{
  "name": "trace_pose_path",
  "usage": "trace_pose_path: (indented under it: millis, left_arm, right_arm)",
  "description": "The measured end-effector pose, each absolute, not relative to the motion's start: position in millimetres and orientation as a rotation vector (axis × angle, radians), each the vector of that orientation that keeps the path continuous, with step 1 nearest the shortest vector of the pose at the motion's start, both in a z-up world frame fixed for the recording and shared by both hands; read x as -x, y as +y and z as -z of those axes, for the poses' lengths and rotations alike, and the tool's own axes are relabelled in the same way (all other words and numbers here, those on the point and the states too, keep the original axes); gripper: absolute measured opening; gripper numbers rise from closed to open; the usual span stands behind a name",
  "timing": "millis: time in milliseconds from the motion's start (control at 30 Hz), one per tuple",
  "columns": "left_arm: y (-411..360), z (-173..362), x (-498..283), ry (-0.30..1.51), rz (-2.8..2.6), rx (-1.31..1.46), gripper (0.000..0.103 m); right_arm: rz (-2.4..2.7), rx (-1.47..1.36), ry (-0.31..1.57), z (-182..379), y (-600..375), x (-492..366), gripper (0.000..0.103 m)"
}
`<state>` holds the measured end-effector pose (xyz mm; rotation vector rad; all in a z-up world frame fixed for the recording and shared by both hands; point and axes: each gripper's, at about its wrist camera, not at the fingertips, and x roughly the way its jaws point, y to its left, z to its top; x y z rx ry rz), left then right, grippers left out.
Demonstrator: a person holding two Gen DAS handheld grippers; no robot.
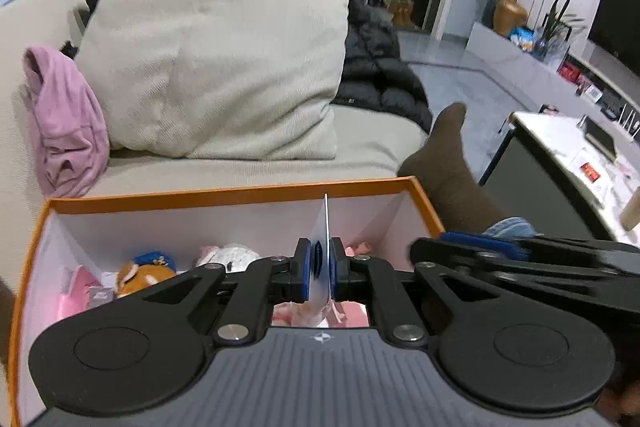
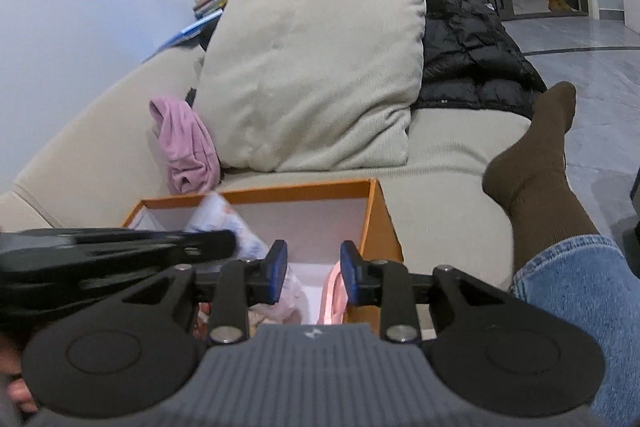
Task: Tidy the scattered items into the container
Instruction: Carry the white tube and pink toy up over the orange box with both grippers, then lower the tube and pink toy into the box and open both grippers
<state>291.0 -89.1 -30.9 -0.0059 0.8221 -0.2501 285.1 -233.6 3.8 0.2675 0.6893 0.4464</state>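
Observation:
An orange box (image 1: pixel 224 194) with a white inside sits on the beige sofa; it also shows in the right wrist view (image 2: pixel 376 211). My left gripper (image 1: pixel 325 269) is shut on a thin white card (image 1: pixel 326 227), held upright and edge-on over the box. In the right wrist view the card (image 2: pixel 224 219) shows flat, held by the left gripper (image 2: pixel 224 245). My right gripper (image 2: pixel 314 271) is open and empty over the box's right end. Inside lie an orange plush toy (image 1: pixel 142 277), a white plush (image 1: pixel 232 253) and pink items (image 2: pixel 334 291).
A large beige cushion (image 1: pixel 224 47) leans on the sofa behind the box, with a pink garment (image 1: pixel 66 123) to its left and a black jacket (image 1: pixel 376 67) to its right. A leg in a brown sock (image 2: pixel 536 163) lies right of the box. A low table (image 1: pixel 580 163) stands at the right.

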Motion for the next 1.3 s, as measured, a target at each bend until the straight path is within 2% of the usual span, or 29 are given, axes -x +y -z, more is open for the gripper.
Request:
trace_pose_path:
  millis: [267,533,567,600,767,833,933,1000,1067,1167,1300]
  left_arm:
    - [-92,52,-314,0.849,0.237,-0.01,0.01]
    - [-83,23,-295,0.784,0.224,-0.007,0.015]
    - [-80,16,-287,0.768,0.217,-0.006,0.017]
    - [-78,10,-280,0.752,0.213,-0.005,0.02]
    - [-64,-15,-238,0.664,0.166,-0.009,0.039]
    - [-58,-20,-220,0.641,0.142,0.001,0.05]
    - [-50,-25,-199,0.628,0.116,0.026,0.054]
    - [-46,-25,-188,0.629,0.096,0.031,0.062]
    - [-42,-23,-175,0.629,0.069,0.036,0.066]
    - [-35,-17,-161,0.624,0.029,0.059,0.08]
    - [-29,-3,-150,0.606,-0.04,0.062,0.085]
  right_arm:
    - [-0.474,-0.244,0.666,-1,-235,-281,0.033]
    - [-0.463,-0.254,0.637,-2,-237,-275,0.039]
    - [-0.453,-0.246,0.627,-4,-237,-273,0.042]
    - [-0.437,-0.233,0.612,-6,-236,-269,0.048]
    - [-0.426,-0.227,0.539,-17,-236,-245,0.052]
    - [-0.441,-0.218,0.5,-22,-233,-232,0.056]
    - [-0.473,-0.189,0.451,-27,-227,-211,0.063]
    - [-0.486,-0.166,0.427,-30,-221,-198,0.069]
    - [-0.494,-0.147,0.413,-31,-216,-189,0.071]
    - [-0.497,-0.126,0.418,-29,-209,-178,0.073]
    - [-0.486,-0.117,0.451,-22,-203,-171,0.074]
